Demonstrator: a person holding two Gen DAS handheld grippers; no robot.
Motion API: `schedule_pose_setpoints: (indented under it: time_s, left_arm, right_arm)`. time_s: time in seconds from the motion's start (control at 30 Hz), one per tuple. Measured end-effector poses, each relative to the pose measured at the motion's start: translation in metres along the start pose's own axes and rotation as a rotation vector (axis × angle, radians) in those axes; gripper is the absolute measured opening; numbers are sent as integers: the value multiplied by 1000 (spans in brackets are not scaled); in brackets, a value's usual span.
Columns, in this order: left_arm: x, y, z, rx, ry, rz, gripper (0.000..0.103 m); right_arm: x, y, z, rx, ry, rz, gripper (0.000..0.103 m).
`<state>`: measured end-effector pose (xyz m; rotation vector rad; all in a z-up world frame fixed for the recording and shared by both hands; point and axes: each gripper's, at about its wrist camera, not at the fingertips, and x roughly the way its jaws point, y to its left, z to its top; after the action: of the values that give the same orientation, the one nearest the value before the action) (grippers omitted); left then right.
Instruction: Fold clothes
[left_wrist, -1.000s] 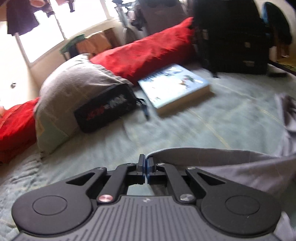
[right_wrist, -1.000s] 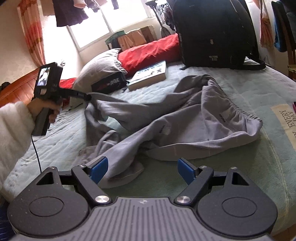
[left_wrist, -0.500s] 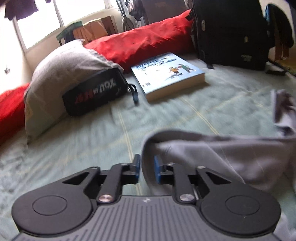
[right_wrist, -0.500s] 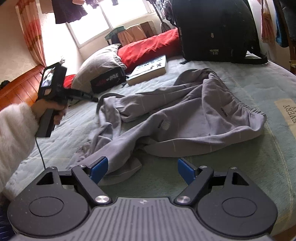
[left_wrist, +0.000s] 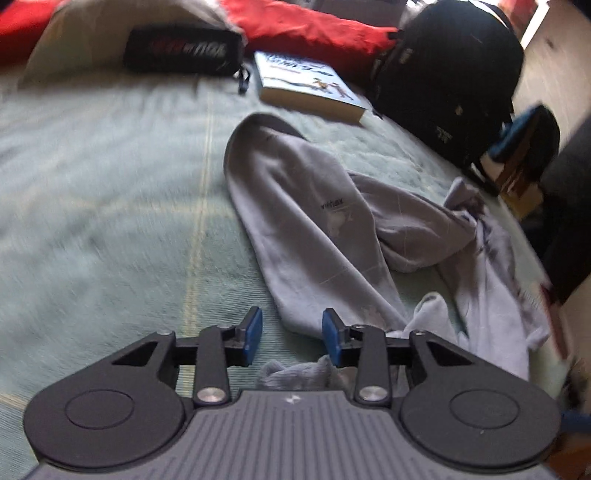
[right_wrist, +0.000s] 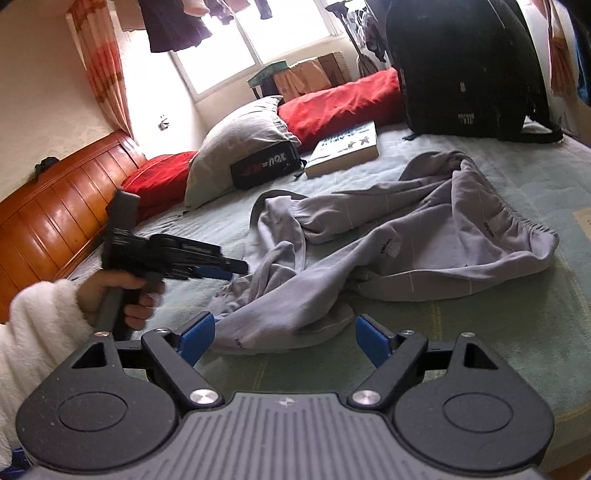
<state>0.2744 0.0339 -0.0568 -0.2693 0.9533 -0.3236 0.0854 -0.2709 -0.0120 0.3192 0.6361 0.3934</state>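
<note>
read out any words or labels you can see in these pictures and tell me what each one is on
"NOX": white letters on the black pouch leaning on the grey pillow; the red lettering beside it is unreadable.
Book cover title: blurred, unreadable.
Grey sweatpants: small dark prints, too small to read.
Black backpack label: too small to read.
Bedspread printed patch at the right edge: cut off, unreadable.
</note>
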Motion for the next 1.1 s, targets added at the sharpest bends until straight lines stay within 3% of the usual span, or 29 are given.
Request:
schedule_pose_setpoints:
  time_s: [0.17,0.5,0.6,0.67,0.9,1.1]
  left_arm:
    - [17,-3,4,-44,-18,-11,42]
    - [16,-25,-21,31,-16,-94,44]
    - [22,-27,-14,5,-20,-58,30]
    - [23,-32,-11,30,-26,-29,13]
    - [13,-48,10,158,-52,80,9]
    - [-5,-33,37,178,-126,181,9]
  right_arm:
    - [-11,0,-1,8,-22,-13,89]
    - [-9,11,-5,-28,-13,-2,89]
    - [-11,11,-6,-30,-19,-2,89]
    - [-14,10,-6,-31,-25,-8,89]
    - [-17,4,-6,-24,-36,-19,89]
    - [-14,-5,-5,-7,-33,-24,89]
